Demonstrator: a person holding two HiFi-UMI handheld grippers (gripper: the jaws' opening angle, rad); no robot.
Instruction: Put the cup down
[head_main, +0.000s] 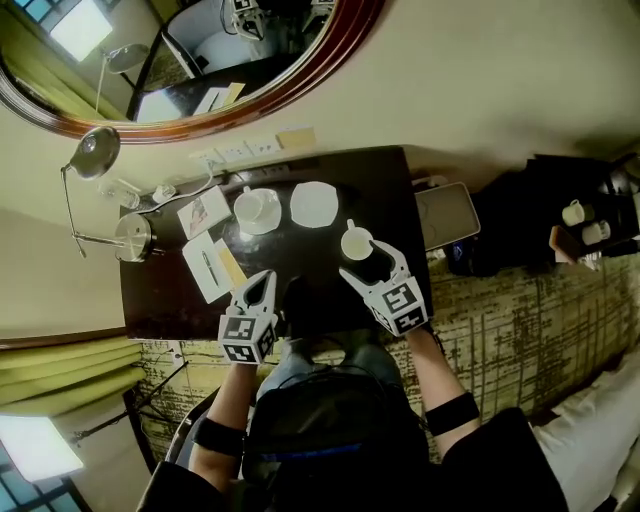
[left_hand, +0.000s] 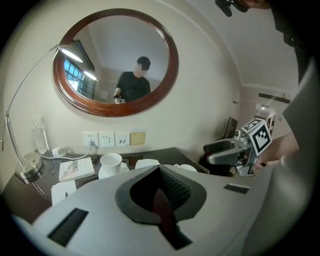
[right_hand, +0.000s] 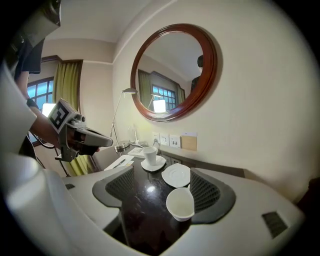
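**Cup nearly down on the dark desk**

On the glossy dark wooden table, the task is looking almost finished. The right gripper is standing with its jaws wide, pinching nothing. The left gripper, at the near left, is hovering closed tight and empty. The small white ceramic cup is sitting between the right jaws, touching only the right-hand ribbed black pad. Whether its base is resting on the table cannot be told.

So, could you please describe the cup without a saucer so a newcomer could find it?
Below the oval mirror is a dark desk. Toward its right side, between the open jaws of the right gripper, is a white cup; unlike the other cup, it has no saucer.
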